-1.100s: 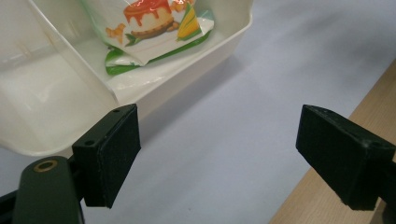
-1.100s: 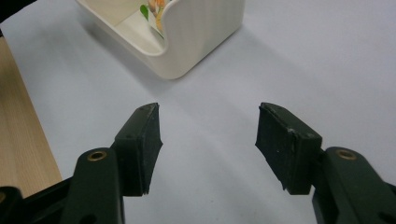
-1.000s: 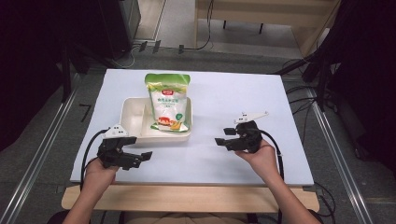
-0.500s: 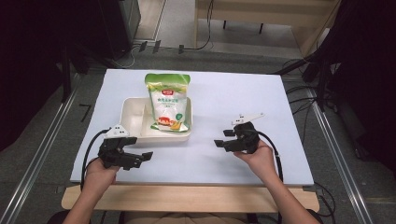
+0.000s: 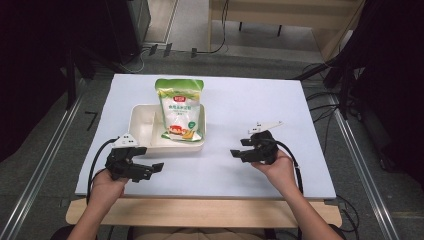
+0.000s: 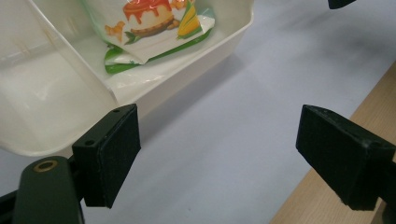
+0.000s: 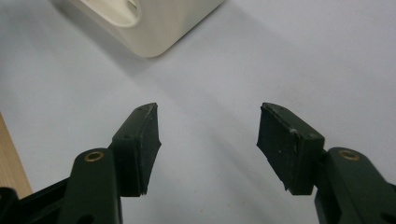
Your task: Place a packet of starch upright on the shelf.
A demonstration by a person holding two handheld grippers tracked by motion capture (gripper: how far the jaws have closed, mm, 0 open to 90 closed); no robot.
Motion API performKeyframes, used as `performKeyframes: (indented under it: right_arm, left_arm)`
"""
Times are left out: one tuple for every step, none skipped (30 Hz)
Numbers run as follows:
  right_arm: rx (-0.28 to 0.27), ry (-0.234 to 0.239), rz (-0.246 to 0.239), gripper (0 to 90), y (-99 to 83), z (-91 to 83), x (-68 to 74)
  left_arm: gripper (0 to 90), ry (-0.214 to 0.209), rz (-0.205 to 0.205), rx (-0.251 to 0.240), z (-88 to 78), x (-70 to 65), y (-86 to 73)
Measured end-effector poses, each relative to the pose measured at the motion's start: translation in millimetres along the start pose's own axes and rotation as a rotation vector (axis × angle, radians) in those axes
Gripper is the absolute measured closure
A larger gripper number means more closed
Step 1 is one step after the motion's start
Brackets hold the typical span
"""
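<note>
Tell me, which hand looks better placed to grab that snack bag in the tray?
Probably the left gripper: it sits just off the white tray, its open fingers facing the green bag. The right gripper, also open, sits farther away across bare table.

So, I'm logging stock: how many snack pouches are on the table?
1. The green-and-white pouch leans in the right compartment of the cream tray, its top sticking out over the far rim. Nothing seems hidden behind it.
</note>
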State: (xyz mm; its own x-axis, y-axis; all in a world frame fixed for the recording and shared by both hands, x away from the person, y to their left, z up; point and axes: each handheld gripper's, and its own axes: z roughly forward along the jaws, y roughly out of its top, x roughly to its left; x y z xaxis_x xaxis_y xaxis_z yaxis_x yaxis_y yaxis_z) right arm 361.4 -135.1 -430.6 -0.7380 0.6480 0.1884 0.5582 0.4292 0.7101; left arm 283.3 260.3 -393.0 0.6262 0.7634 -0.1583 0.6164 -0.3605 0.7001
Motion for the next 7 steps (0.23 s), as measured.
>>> performKeyframes:
  right_arm:
    - [0.003, 0.002, 0.001, 39.8, -0.1, 0.6, 0.0]
    - [0.004, 0.004, 0.001, 39.7, -0.1, 0.9, 0.0]
    - [0.005, 0.003, 0.0, 39.6, -0.1, 1.1, 0.2]
    - [0.005, 0.004, -0.001, 39.6, -0.1, 1.2, 0.2]
    - [0.005, 0.007, -0.002, 39.5, -0.2, 1.3, 0.1]
    - [0.008, 0.005, 0.0, 39.4, -0.3, 1.5, 0.0]
    - [0.008, 0.004, 0.002, 39.4, -0.4, 1.8, -0.1]
  left_arm:
    - [14.6, 0.001, -0.001, 0.001, 0.4, 0.0, 0.0]
    - [14.7, -0.003, -0.001, 0.002, 0.6, 0.1, 0.0]
    - [14.7, -0.003, -0.001, 0.001, 0.9, 0.0, -0.1]
    - [14.7, -0.002, -0.001, 0.001, 0.9, -0.1, -0.1]
    - [14.7, -0.002, 0.0, 0.002, 0.9, -0.1, 0.0]
    - [14.6, -0.003, -0.001, 0.002, 1.0, -0.1, 0.0]
    - [14.7, 0.0, -0.001, 0.001, 1.2, -0.1, -0.1]
